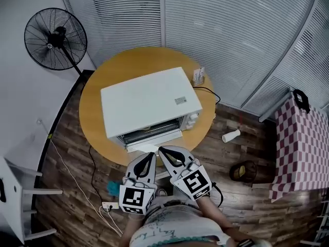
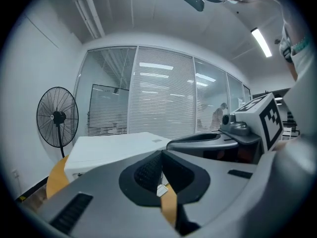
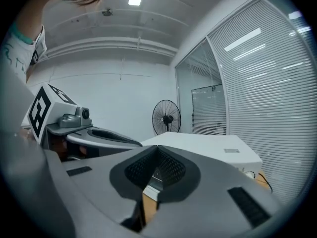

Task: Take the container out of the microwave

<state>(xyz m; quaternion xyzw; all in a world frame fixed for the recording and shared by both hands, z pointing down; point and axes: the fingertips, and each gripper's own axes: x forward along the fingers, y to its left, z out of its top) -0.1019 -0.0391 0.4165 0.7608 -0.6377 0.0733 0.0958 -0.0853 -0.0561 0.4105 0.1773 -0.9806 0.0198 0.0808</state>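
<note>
Left hand-held gripper (image 1: 150, 156) and right hand-held gripper (image 1: 167, 151) both clenched, empty, just before microwave (image 1: 146, 99) on desk (image 1: 92, 112). Door (image 1: 154, 139) looks dropped open. Container not visible, presumably inside. Risks: clenched jaws cannot grasp; blind reach may knock door or shove container deeper.

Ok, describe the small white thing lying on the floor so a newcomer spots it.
Find the round wooden table carrying the white microwave. Right of it in the head view, on the floor before the pink checked cloth, lies a small white cylinder. Its one near neighbour is dark and round.
</note>
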